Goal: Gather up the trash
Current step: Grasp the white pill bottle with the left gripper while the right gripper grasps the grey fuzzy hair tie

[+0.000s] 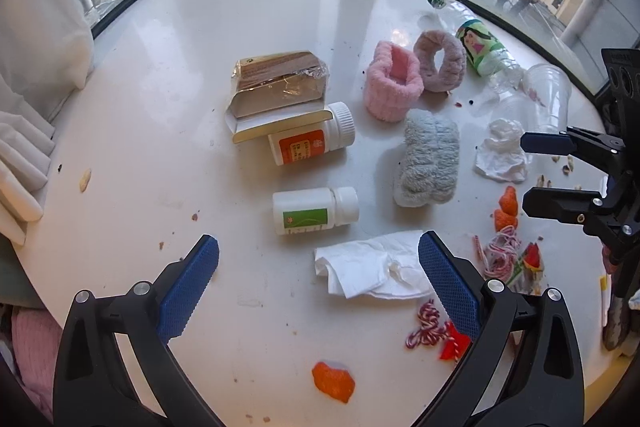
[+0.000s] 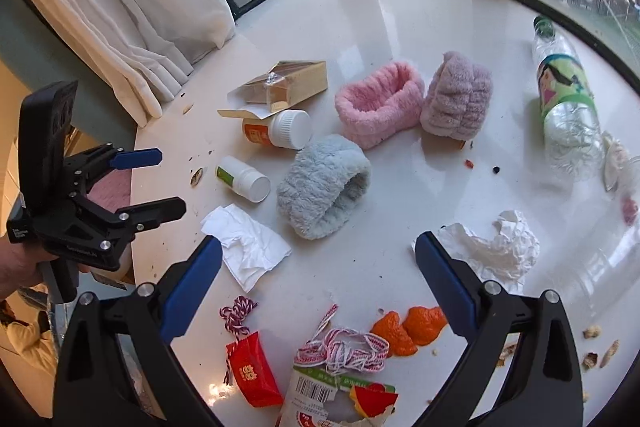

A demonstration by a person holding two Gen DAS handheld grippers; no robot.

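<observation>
Trash lies scattered on a white table (image 1: 260, 27). A flat white tissue (image 1: 368, 269) lies just ahead of my left gripper (image 1: 318, 257), which is open and empty. A crumpled tissue (image 2: 496, 247) lies by the right finger of my right gripper (image 2: 318, 259), also open and empty. Orange peel (image 2: 408, 327), red-white string (image 2: 344, 347), a red packet (image 2: 254, 375) and a torn wrapper (image 2: 340, 399) lie close under the right gripper. An empty plastic bottle (image 2: 568, 107) lies at the far right. More peel (image 1: 333, 381) lies near the left gripper.
Two white pill bottles (image 1: 316, 211) (image 1: 312, 141), an open gold box (image 1: 276, 87) and three fluffy bands, pink (image 1: 394, 81), mauve (image 1: 440, 61) and grey (image 1: 430, 163), sit mid-table. Clear cups (image 1: 548, 95) stand at the right. A curtain (image 2: 132, 7) hangs left. Windows ring the far edge.
</observation>
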